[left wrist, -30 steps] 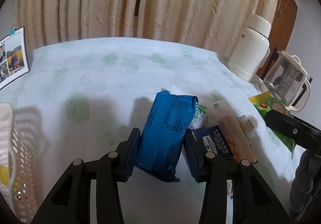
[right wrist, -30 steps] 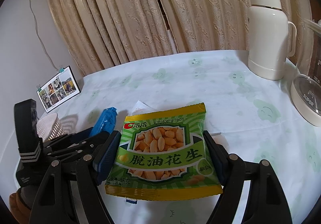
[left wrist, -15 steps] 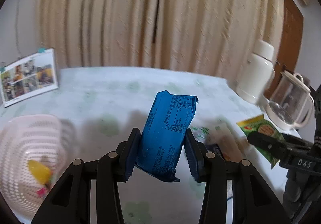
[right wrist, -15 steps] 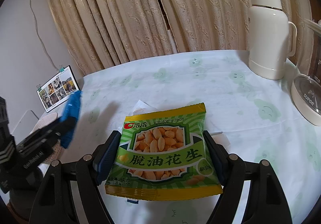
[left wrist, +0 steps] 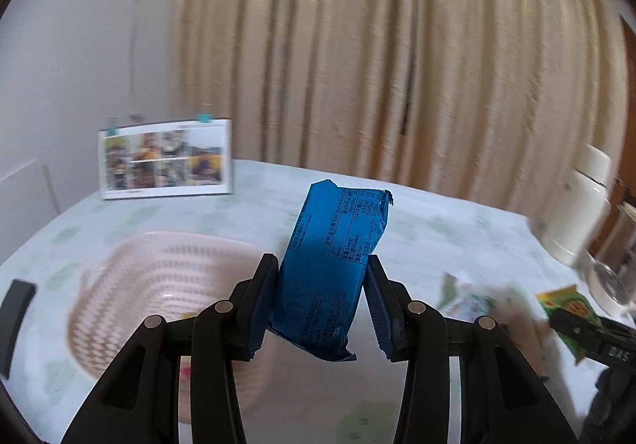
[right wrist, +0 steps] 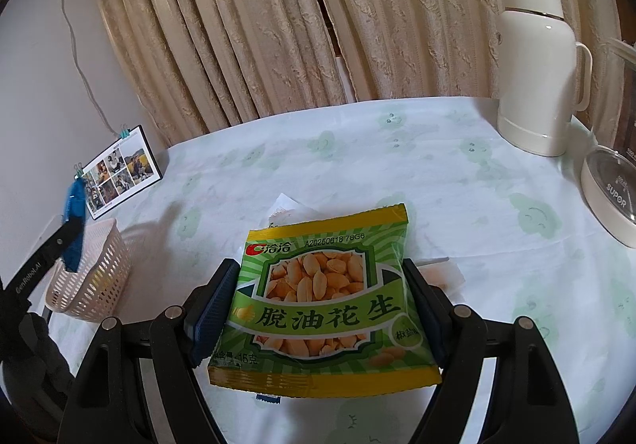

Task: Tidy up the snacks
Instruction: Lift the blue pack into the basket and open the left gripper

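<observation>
Claws grip crinkly foil: left claw point(left wrist: 320, 299) blue packet point(left wrist: 332, 269), right claw point(right wrist: 318, 315) peanut bag point(right wrist: 322, 309).

White thermos point(right wrist: 536, 62), photo card point(left wrist: 165, 159), beige curtain point(right wrist: 278, 26).

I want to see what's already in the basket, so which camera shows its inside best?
Left wrist: it looks down into the basket, though blur and the left tool hide most contents. Right wrist shows only the basket's outer wall from the side, with something yellow behind the holes.
</observation>
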Demonstrator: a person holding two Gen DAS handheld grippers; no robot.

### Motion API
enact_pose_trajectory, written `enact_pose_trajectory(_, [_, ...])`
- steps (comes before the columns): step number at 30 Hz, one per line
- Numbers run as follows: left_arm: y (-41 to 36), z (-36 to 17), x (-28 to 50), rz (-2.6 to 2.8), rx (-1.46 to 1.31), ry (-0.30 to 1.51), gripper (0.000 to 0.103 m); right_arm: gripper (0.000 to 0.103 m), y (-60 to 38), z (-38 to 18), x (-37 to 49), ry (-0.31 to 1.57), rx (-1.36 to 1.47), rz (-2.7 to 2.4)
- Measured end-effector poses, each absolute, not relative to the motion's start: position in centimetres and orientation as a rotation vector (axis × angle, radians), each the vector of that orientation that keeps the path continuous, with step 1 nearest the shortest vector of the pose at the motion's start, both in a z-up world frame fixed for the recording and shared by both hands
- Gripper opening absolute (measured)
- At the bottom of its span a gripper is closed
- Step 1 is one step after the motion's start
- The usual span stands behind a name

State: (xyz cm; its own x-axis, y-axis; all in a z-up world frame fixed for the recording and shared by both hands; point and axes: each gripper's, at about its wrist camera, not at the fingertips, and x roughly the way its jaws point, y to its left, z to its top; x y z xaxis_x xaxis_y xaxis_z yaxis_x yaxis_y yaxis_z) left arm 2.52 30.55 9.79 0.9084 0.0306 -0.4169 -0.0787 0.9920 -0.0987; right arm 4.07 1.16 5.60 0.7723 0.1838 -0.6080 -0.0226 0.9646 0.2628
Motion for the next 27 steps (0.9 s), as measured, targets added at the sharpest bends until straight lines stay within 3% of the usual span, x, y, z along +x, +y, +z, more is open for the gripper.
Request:
enact_pose_trajectory(19, [35.0,8.4,1.1,0.260,-0.152,0.439,0.045,0.077,2.1,5.1,4.2,0.698,0.229,0.122])
enact_pose_trajectory(22, [35.6,8.2,1.0,0.297,-0.170,0.439,0.053,0.077,2.2,5.0,4.2,0.699,0.228,0.122])
enact_pose_trajectory(24, [36.1,8.2,0.8,0.312,-0.188,0.429,0.070,0.077,2.3,4.9,4.2,0.699,0.226,0.122])
enact_pose_trajectory(27, [36.2,8.3,0.5,0.326,-0.193,0.416,0.070,0.077,2.3,5.0,4.2,0.699,0.227,0.121])
